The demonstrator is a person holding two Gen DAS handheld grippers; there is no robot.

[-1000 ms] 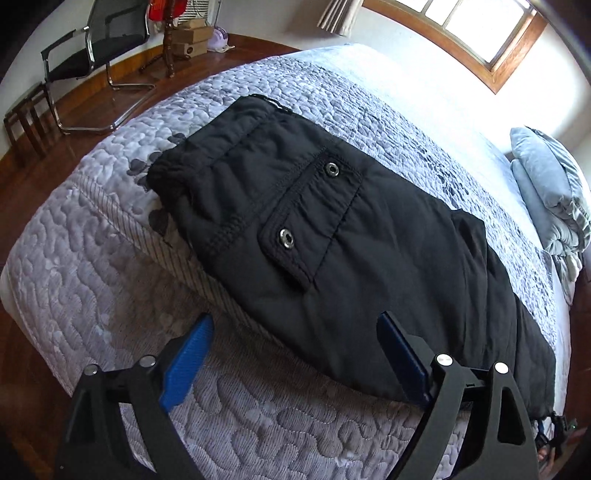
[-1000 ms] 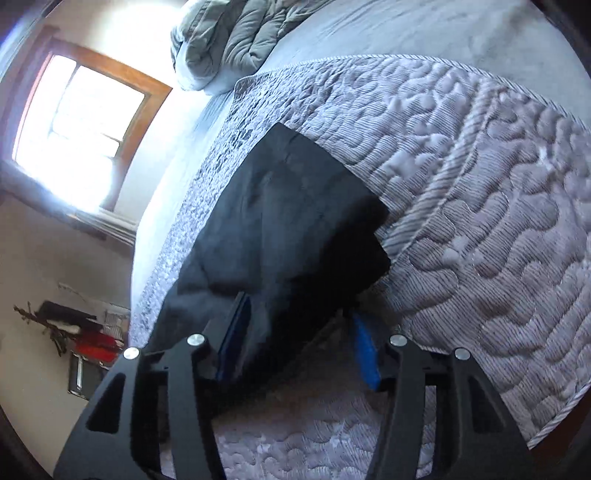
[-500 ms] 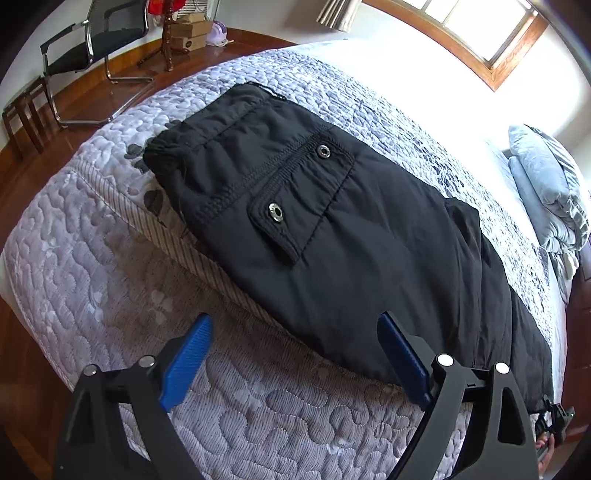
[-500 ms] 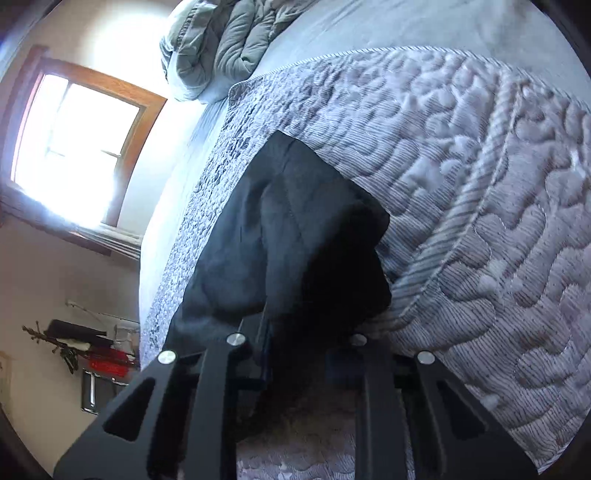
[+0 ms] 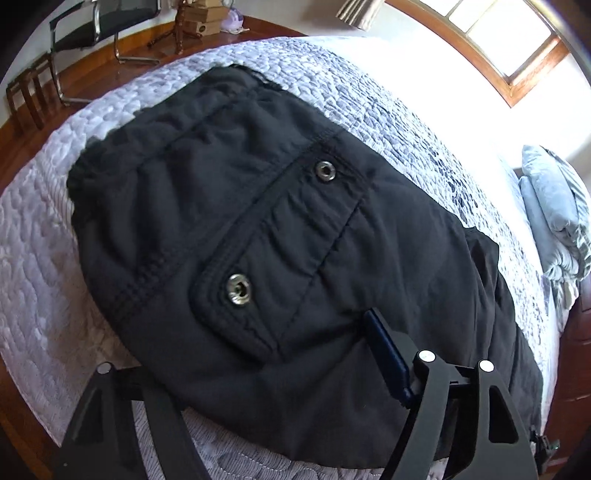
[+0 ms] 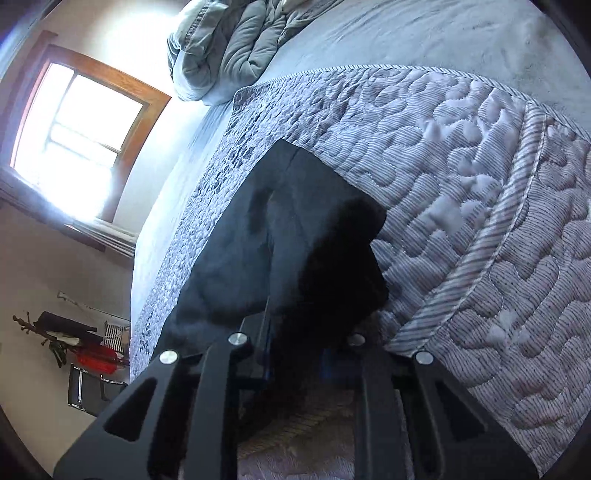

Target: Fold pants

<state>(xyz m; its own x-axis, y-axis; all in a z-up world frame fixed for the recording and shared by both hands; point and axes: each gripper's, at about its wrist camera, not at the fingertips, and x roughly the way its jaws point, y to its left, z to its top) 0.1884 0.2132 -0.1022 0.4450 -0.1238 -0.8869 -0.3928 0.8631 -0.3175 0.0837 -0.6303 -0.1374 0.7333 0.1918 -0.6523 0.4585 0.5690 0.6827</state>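
Black pants [image 5: 258, 184] lie flat on the quilted grey bed cover [image 5: 37, 277], pocket flap with a metal snap [image 5: 238, 290] facing up. My left gripper [image 5: 273, 343] straddles their near edge and its jaws are closing. The blue right pad [image 5: 384, 350] rests on top of the cloth, the left finger is hidden under the edge, and the gap is still wide. In the right wrist view the leg end of the pants [image 6: 258, 240] runs down between the narrow jaws of my right gripper [image 6: 295, 343]. Those jaws are opening slightly but still pinch the dark cloth.
The bed cover [image 6: 480, 184] drops over the mattress edge close to both grippers. A bundled grey duvet [image 6: 229, 48] lies at the head of the bed. A chair [image 5: 99, 22] and boxes stand on the wooden floor [image 5: 22, 147] beyond the bed.
My left gripper came down and forward onto the pants, its left finger slipping under the near edge as the jaws narrowed. My right gripper went from open around the leg end to pinched on it.
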